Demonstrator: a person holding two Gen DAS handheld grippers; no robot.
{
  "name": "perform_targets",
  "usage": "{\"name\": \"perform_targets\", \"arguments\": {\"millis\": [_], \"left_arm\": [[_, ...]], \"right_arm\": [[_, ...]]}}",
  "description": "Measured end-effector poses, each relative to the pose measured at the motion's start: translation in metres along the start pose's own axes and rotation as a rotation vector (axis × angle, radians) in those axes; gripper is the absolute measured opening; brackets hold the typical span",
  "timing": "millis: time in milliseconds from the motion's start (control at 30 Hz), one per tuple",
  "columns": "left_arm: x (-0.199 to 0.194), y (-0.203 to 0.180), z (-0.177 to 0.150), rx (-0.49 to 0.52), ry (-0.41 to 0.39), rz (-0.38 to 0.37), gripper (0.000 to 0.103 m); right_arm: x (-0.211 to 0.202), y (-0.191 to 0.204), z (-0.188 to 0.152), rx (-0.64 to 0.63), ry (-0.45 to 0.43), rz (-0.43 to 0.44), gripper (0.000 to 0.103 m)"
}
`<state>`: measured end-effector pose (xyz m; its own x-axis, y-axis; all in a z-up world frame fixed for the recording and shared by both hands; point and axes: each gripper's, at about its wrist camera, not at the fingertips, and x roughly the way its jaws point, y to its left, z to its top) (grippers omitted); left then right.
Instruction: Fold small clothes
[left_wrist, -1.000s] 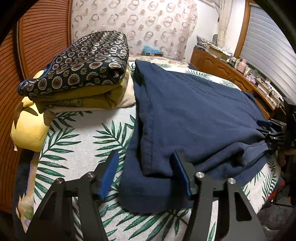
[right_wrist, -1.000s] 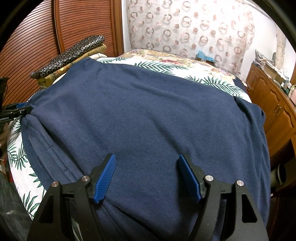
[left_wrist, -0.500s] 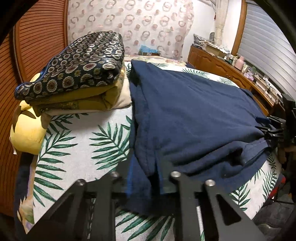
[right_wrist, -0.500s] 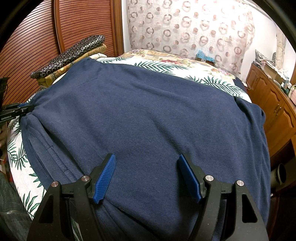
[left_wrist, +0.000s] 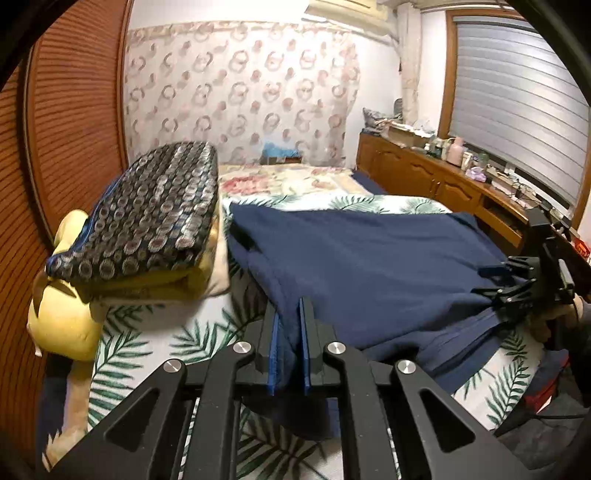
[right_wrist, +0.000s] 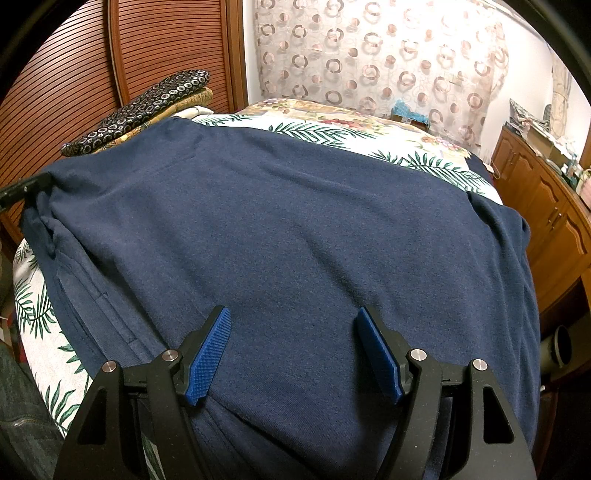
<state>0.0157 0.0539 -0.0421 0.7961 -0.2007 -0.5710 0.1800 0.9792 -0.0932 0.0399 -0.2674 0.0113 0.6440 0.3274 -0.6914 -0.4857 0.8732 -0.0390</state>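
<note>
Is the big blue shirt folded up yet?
Not yet. The navy garment lies mostly spread over the bed; only its near edge is pinched up.

Shirt (left_wrist: 369, 266) spread on bed (left_wrist: 147, 332), stack of folded clothes (left_wrist: 147, 229) left of it, cabinet (left_wrist: 424, 181) right.

I'm looking at a bed (left_wrist: 155, 328) covered by a white spread printed with green palm leaves; toward the far end, upper centre of the left view, a floral cover (left_wrist: 288, 181) takes over. A navy garment (right_wrist: 295, 229) lies spread across most of the bed, filling the middle of the right view, its right side drooping over the bed's edge. At the left of the left view sits a stack of folded cloth (left_wrist: 147, 229), dark with a ring pattern on top, yellow and cream layers under it. A yellow pillow (left_wrist: 62, 317) rests at the bed's left edge, just below that stack.
</note>
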Motion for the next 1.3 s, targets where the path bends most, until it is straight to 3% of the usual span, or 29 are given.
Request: {"name": "perform_targets", "arguments": {"millis": [300,467,833,1033,1200,1300], "left_arm": [[0.004,-0.010,0.010,0.017,-0.023,-0.032,0.010],[0.004,-0.025,0.031,0.045,-0.064,-0.071,0.010],[0.020,-0.093,0.093,0.162,-0.115,-0.244,0.009],[0.025,-0.138,0.115,0.230,-0.117,-0.338,0.009],[0.034,-0.163,0.119,0.265,-0.090,-0.366,0.009],[0.046,-0.164,0.113,0.258,-0.040,-0.364,0.021]], "right_arm": [[0.000,0.000,0.000,-0.001,0.000,0.000,0.073],[-0.001,0.000,-0.001,0.012,-0.011,0.003,0.073],[-0.050,-0.011,-0.014,0.062,-0.123,-0.045,0.073],[-0.073,-0.015,-0.027,0.100,-0.165,-0.081,0.073],[-0.079,-0.013,-0.040,0.122,-0.174,-0.090,0.073],[-0.076,-0.011,-0.044,0.128,-0.162,-0.090,0.073]]}}
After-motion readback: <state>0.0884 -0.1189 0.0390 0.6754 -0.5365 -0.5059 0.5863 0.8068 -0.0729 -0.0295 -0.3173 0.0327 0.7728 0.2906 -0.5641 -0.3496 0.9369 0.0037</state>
